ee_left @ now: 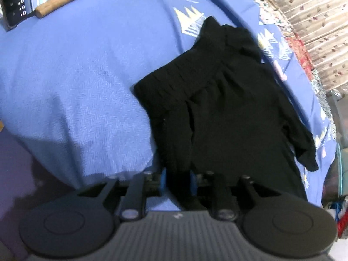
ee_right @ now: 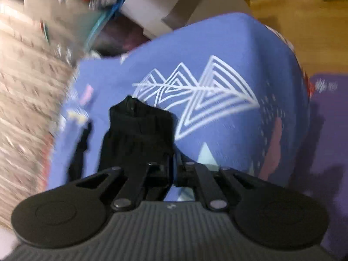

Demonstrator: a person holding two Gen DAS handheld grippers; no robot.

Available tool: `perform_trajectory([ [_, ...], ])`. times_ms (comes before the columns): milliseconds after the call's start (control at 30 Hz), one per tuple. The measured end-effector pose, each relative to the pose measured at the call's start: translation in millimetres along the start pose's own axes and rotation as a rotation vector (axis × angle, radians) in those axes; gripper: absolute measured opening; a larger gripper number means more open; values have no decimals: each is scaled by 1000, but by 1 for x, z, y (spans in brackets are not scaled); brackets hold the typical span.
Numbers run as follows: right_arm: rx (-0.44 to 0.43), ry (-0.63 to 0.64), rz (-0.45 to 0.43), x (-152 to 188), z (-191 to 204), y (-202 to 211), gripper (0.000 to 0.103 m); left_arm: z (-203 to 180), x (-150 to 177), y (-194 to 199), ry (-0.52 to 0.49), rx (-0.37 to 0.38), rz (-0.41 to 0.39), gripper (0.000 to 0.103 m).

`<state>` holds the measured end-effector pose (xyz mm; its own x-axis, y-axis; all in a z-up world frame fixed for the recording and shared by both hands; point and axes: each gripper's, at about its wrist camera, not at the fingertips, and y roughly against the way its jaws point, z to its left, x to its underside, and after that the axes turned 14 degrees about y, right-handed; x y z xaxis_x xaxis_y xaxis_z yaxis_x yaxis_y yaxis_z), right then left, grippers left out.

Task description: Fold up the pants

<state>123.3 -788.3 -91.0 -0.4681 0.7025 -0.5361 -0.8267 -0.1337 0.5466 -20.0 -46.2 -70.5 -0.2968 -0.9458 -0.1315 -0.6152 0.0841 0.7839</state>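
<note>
The black, soft-knit pants (ee_left: 217,100) lie crumpled on a periwinkle-blue blanket printed with white line-drawn mountain peaks (ee_left: 76,76), spread over a bed or similar surface; which it is cannot be told. In the left wrist view the garment runs from the far right of the blanket straight down into the left tool (ee_left: 178,180), whose blue-padded jaws are clenched on a bunched fold of the dark cloth at the near edge. In the right wrist view the right tool (ee_right: 174,171) has its jaws nearly together, and a ribbed end of the pants (ee_right: 139,130) rises just beyond and to the left of them; cloth seems pinched between the pads, though blur makes the contact hard to confirm. No brand or readable writing shows: a small pale mark sits on each tool's grey ribbed housing but is too small to read. At the upper left of the left view a dark phone with lit icons (ee_left: 15,4) and a light wooden handle (ee_left: 58,2) rest on the blanket, both cut off by the frame. The patterned beige fabric (ee_right: 28,100) beside the blanket is smeared by motion.
</note>
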Motion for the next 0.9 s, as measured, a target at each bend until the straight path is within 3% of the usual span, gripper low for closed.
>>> perform_trajectory([
  [67, 4, -13, -20, -2, 1, 11, 18, -1, -1, 13, -33, -4, -26, 34],
  [233, 44, 133, -110, -23, 33, 44, 18, 5, -10, 56, -76, 25, -118, 34],
  [333, 7, 199, -110, -39, 63, 43, 18, -12, -36, 69, -165, -33, -212, 34],
  [433, -33, 283, -55, -48, 106, 24, 19, -58, -64, 62, -338, -118, -307, 35],
  [500, -64, 348, -11, -54, 142, 5, 24, -94, -79, 47, -458, -136, -342, 41],
  [533, -81, 374, 13, -57, 157, -6, 33, -116, -89, 34, -512, -143, -348, 48],
  [600, -98, 411, 58, -59, 189, -34, 39, -153, -100, 7, -575, -147, -346, 56],
  [700, -91, 475, 118, -62, 239, -84, 42, -201, -121, -44, -661, -163, -349, 60],
  [767, -70, 509, 158, -65, 269, -122, 43, -222, -129, -84, -721, -175, -335, 68],
  [800, -59, 523, 175, -66, 284, -139, 43, -228, -132, -103, -746, -187, -333, 77],
  [900, -39, 569, 226, -69, 323, -197, 44, -241, -132, -151, -839, -221, -324, 79],
])
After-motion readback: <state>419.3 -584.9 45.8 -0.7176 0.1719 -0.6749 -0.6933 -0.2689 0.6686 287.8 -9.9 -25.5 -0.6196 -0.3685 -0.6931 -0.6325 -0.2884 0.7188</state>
